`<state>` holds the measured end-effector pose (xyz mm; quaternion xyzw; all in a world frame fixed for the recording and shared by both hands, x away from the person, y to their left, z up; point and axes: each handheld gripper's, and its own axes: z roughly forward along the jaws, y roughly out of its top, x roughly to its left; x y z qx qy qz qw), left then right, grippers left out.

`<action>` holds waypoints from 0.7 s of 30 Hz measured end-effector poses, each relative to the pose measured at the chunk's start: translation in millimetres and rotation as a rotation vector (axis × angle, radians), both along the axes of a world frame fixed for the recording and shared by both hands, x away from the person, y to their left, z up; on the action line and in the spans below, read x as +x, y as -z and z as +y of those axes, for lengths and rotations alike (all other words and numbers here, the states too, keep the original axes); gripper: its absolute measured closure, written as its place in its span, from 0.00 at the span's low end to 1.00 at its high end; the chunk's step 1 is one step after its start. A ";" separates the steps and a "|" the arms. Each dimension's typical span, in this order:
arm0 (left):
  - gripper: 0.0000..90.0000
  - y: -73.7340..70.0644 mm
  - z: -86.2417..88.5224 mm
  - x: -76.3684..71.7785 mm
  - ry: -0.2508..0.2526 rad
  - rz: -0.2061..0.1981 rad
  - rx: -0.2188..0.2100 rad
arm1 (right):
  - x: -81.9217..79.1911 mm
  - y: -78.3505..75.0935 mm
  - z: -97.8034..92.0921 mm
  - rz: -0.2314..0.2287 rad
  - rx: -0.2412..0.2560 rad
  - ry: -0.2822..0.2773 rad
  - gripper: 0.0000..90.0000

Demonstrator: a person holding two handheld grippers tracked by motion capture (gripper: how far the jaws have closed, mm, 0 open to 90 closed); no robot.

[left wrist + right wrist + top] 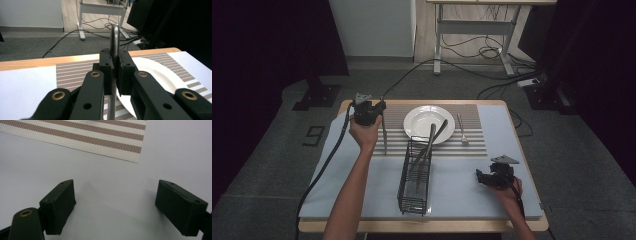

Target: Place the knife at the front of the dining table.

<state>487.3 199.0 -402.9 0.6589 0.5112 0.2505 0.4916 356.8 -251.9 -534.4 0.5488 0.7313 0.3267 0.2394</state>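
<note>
The knife (pixel 384 136), a slim metal table knife by the look of it (the blade end is too thin to read for sure), hangs nearly upright just left of the plate (pixel 429 124), its lower tip at or just above the striped placemat (pixel 472 131); contact cannot be told. The left gripper (pixel 377 111) is clamped on its upper handle, jaws closed tight around the rounded metal end (pixel 115 40), which pokes up between the pads in the left gripper view. Judged handling: light, rigid, smooth and slippery steel, not fragile, but a narrow shaft can pivot or slide between flat pads, so a firm pinch across the flat of the handle, a bit below the end, seems the safest hold; gripping near the blade would likely be less stable. Nearer the person than the plate stands a black wire cutlery rack (pixel 414 175), with two more long utensils (pixel 428 150) leaning out of it so their upper ends lie over the plate's rim. A fork (pixel 461 130) lies flat on the placemat just right of the plate. Well to the right of the plate and closer to the person, the right gripper (pixel 482 177) rests low over the pale cloth (pixel 462 190) on the table (pixel 422 226), jaws spread wide, holding nothing; the right gripper view shows bare cloth between its pads (pixel 58 205).
</note>
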 end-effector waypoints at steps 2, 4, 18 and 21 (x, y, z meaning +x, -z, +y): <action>0.93 -0.2 0.4 -2.1 0.005 -0.003 -0.006 | 0.0 0.0 0.0 0.000 0.000 0.000 0.18; 0.93 0.1 1.5 -5.2 0.010 -0.009 -0.014 | 0.0 0.1 0.1 -0.002 0.001 0.001 0.18; 0.92 8.3 0.6 -14.2 0.033 -0.028 -0.017 | 0.0 0.0 0.3 -0.002 -0.001 0.001 0.18; 0.92 11.1 0.2 -10.9 0.032 -0.021 -0.013 | -0.1 -0.1 0.2 0.000 0.000 0.001 0.18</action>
